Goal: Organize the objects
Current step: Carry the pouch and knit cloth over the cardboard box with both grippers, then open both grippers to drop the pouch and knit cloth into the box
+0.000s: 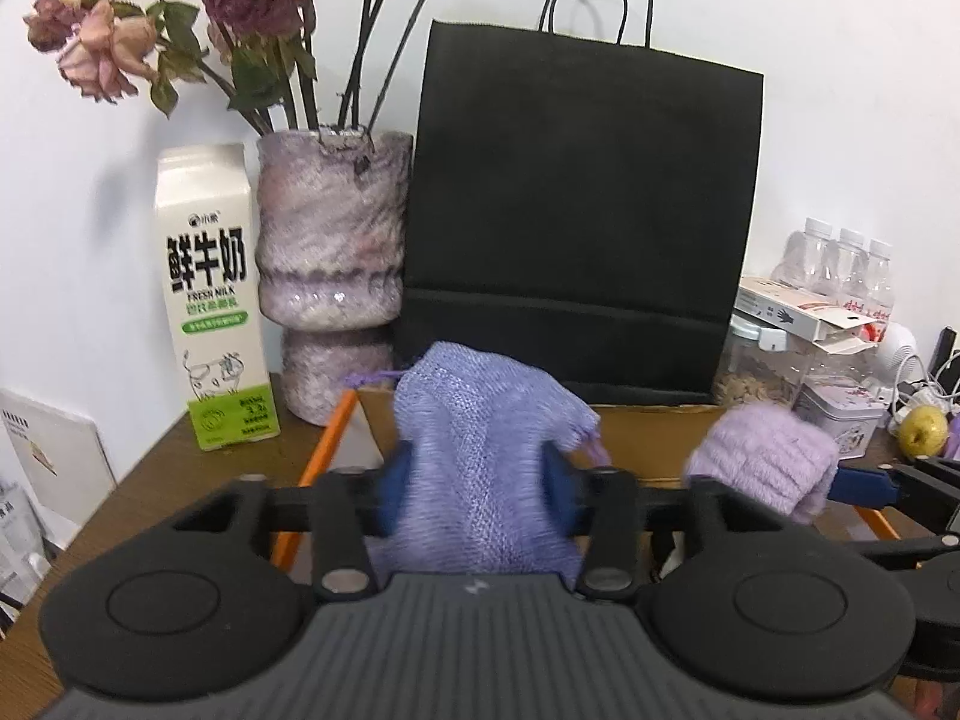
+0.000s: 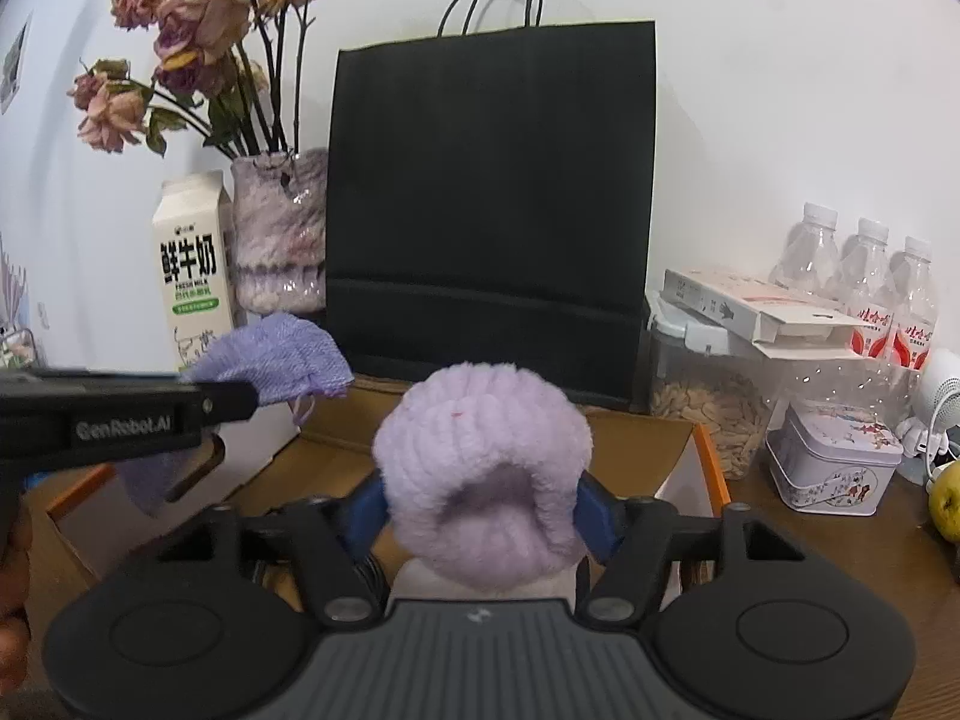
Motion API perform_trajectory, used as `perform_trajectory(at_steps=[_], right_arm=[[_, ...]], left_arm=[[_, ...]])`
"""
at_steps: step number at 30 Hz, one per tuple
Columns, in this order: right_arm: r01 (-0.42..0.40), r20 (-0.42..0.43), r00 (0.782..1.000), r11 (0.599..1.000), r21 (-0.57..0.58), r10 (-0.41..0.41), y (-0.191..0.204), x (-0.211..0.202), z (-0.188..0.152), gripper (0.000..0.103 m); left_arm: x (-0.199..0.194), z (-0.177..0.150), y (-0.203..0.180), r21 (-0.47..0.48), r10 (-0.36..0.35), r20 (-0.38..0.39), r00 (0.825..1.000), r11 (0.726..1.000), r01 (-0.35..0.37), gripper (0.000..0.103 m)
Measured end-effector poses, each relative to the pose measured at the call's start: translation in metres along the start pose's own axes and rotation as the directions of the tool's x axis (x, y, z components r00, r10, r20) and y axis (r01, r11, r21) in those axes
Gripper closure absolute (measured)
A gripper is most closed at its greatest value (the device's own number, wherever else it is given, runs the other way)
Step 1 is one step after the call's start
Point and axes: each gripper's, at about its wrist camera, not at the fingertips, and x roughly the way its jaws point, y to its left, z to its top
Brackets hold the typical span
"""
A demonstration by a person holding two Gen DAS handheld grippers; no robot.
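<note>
A plain white wall (image 1: 840,90) backs a brown wooden table (image 1: 138,480).

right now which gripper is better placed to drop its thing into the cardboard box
Right, probably. The fluffy lilac roll between the right gripper fingers sits over the open middle of the cardboard box. The left gripper, with the purple mesh pouch, hangs nearer the box's left wall.

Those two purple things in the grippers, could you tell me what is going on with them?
A person is tidying a cluttered table with two handheld grippers. The left gripper has a purple mesh pouch between its fingers, and the right gripper has a fluffy lilac knit roll. Both hang over an open cardboard box in front of a black paper bag.
</note>
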Motion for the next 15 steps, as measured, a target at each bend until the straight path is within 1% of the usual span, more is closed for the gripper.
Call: perform_trajectory(at_steps=[1, 2, 3, 4, 5, 7, 10, 15], right_arm=[[0.005, -0.001, 1.000, 1.000, -0.003, -0.005, 0.0005, 0.0003, -0.0006, 0.020], [0.013, -0.001, 1.000, 1.000, -0.005, -0.013, 0.0010, 0.0004, -0.0009, 0.016], [0.018, -0.001, 1.000, 1.000, -0.006, -0.018, 0.0011, 0.0005, -0.0008, 0.009], [0.023, 0.000, 1.000, 1.000, -0.003, -0.023, 0.0009, 0.0005, -0.0009, 0.003], [0.027, -0.002, 1.000, 1.000, -0.001, -0.027, 0.0006, 0.0008, -0.0009, 0.000], [0.034, -0.005, 0.999, 0.999, 0.001, -0.034, 0.0004, 0.0015, -0.0013, 0.000], [0.034, -0.010, 0.999, 0.999, 0.000, -0.034, 0.0005, 0.0024, -0.0022, 0.000], [0.035, -0.008, 0.999, 0.999, -0.004, -0.035, 0.0021, 0.0008, -0.0022, 0.000]], left_arm=[[-0.0005, 0.0006, 0.0007, 0.000, 0.008, 0.005, 1.000, 1.000, -0.008, 0.015], [-0.0013, 0.0010, 0.0014, -0.001, 0.017, 0.012, 1.000, 1.000, -0.017, 0.005], [-0.0028, 0.0012, 0.0022, -0.002, 0.027, 0.025, 0.999, 1.000, -0.027, 0.000], [-0.0039, 0.0017, 0.0029, -0.003, 0.032, 0.034, 0.999, 0.999, -0.032, 0.000], [-0.0038, 0.0025, 0.0038, -0.005, 0.029, 0.031, 0.999, 1.000, -0.029, 0.000], [-0.0036, 0.0029, 0.0057, -0.013, 0.018, 0.025, 1.000, 1.000, -0.018, 0.000], [-0.0031, 0.0024, 0.0053, -0.009, 0.030, 0.023, 0.999, 1.000, -0.030, 0.000], [-0.0043, 0.0012, 0.0043, -0.004, 0.025, 0.023, 0.999, 1.000, -0.025, 0.000]])
